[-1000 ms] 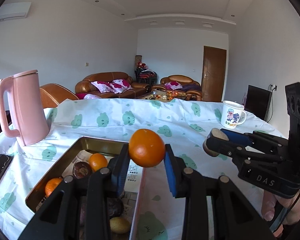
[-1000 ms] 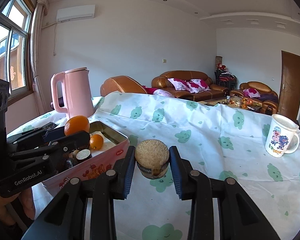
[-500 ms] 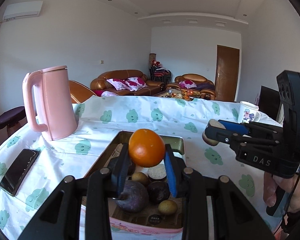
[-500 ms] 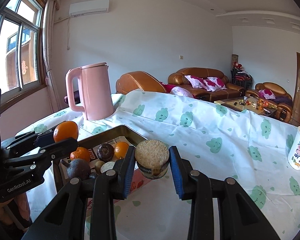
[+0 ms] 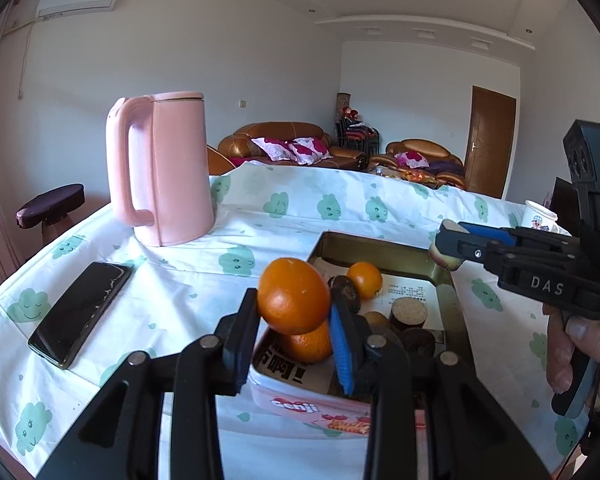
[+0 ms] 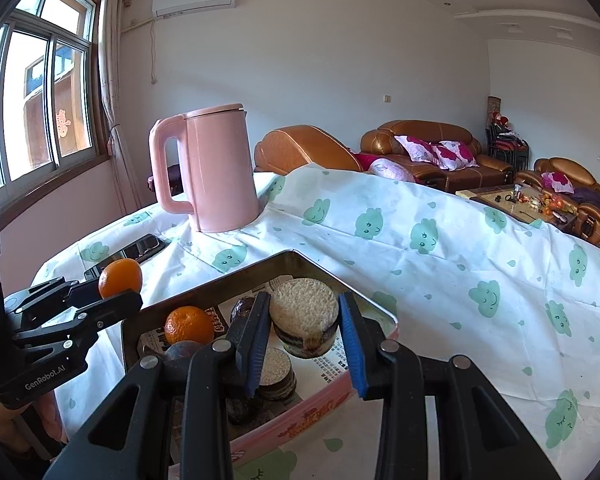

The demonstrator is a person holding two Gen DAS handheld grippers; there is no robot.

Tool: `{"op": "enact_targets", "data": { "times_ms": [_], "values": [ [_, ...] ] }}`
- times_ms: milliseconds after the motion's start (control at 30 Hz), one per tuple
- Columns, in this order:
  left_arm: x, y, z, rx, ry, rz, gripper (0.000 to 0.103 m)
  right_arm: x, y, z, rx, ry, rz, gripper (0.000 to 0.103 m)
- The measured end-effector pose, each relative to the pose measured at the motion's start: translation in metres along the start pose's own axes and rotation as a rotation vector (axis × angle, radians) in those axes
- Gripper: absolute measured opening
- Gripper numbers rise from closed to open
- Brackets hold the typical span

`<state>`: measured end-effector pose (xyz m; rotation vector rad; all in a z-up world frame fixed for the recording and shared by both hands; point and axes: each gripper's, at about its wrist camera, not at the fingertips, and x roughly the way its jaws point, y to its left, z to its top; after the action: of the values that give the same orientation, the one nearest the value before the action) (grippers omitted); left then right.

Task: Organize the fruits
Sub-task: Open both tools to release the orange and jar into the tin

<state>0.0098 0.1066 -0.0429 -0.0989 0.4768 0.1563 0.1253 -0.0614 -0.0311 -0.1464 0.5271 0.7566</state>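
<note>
1. Left gripper (image 5: 294,332): clamped on an orange (image 5: 293,295), held between its pads above the tin tray (image 5: 300,396), near edge.
2. Right gripper (image 6: 304,344): clamped on a cut fruit piece (image 6: 304,322), pale face up, over the tray interior.
3. Loose fruit (image 5: 365,280) lies in the tray beyond both grippers.

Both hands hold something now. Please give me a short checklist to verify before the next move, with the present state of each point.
1. Left gripper shut on orange: ok.
2. Right gripper shut on cut fruit piece: ok.
3. Cut fruit piece over tin: ok.
4. Orange over tin: cannot tell; in the right view it looks left of the rim.
5. Bare space in tin for more fruit: ok, printed paper shows.
6. Phone and kettle apart from both grippers: ok.
</note>
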Motion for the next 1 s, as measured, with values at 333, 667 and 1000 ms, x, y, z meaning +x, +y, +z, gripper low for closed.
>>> {"op": "enact_targets", "data": {
  "times_ms": [333,667,1000],
  "values": [
    [0.011,0.001,-0.009,0.002,0.052,-0.010,0.035,0.033,0.004,-0.005,0.020,0.100,-0.028,0.036],
    [0.016,-0.001,-0.012,0.022,0.067,0.005,0.036,0.044,0.000,-0.011,0.028,0.145,-0.052,0.036],
    [0.017,-0.004,-0.014,0.031,0.070,0.005,0.047,0.056,0.002,-0.015,0.023,0.187,-0.026,0.039]
  ]
}}
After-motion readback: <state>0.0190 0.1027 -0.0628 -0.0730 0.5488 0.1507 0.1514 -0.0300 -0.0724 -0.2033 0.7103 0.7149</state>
